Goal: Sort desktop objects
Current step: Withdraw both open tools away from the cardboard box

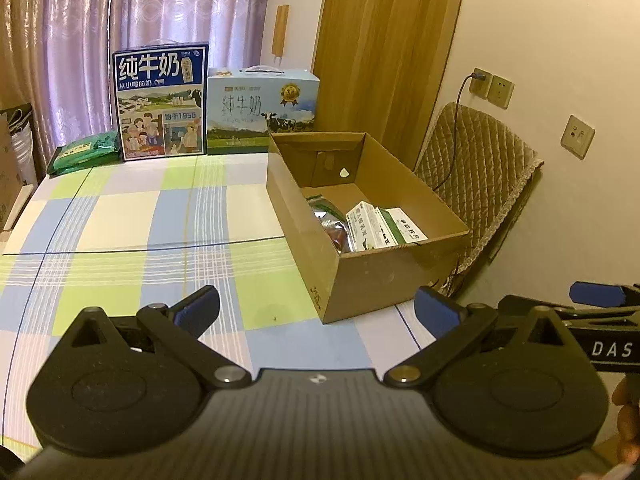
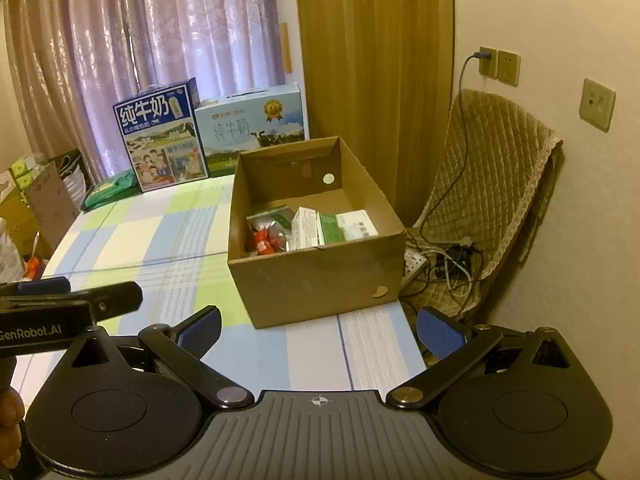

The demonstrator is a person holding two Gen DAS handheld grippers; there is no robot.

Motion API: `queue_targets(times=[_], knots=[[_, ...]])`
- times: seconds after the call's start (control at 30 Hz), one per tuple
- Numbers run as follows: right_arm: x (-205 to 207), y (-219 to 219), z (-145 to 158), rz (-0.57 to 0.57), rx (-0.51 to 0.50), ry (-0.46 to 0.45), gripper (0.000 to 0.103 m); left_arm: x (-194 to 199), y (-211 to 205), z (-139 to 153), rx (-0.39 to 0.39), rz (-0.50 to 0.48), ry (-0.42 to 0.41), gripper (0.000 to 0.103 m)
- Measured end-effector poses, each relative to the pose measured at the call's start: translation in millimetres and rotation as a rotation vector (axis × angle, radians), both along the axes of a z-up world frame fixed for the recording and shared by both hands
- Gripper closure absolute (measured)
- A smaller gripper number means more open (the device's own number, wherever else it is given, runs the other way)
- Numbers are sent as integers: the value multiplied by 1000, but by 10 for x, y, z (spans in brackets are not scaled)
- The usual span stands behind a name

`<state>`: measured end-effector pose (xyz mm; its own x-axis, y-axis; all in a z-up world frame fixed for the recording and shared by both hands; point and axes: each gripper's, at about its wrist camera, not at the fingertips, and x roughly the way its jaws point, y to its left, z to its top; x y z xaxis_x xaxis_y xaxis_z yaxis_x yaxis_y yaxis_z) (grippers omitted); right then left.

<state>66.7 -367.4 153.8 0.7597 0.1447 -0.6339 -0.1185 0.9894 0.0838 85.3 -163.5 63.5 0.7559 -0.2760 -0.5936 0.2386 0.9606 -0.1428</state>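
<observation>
Cardboard box (image 2: 320,276) holds green-white cartons (image 2: 320,228) and red packets (image 2: 264,244).

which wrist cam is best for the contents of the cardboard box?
Right wrist. It looks down into the cardboard box, showing the white-green cartons, a red packet and a foil pouch. The left wrist view sees the box obliquely; its near side wall hides most of the red packet, though the cartons show.

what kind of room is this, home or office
Most likely a room in a home. Sheer curtains hang at the back, the table wears a checked cloth, and milk gift cartons stand by a cardboard box of household packets.
</observation>
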Motion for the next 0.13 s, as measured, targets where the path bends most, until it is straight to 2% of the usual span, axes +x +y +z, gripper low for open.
queue_targets(times=[0.13], knots=[[-7, -1, -20, -3, 3, 3, 2, -8, 36, -6, -5, 14, -10, 1]])
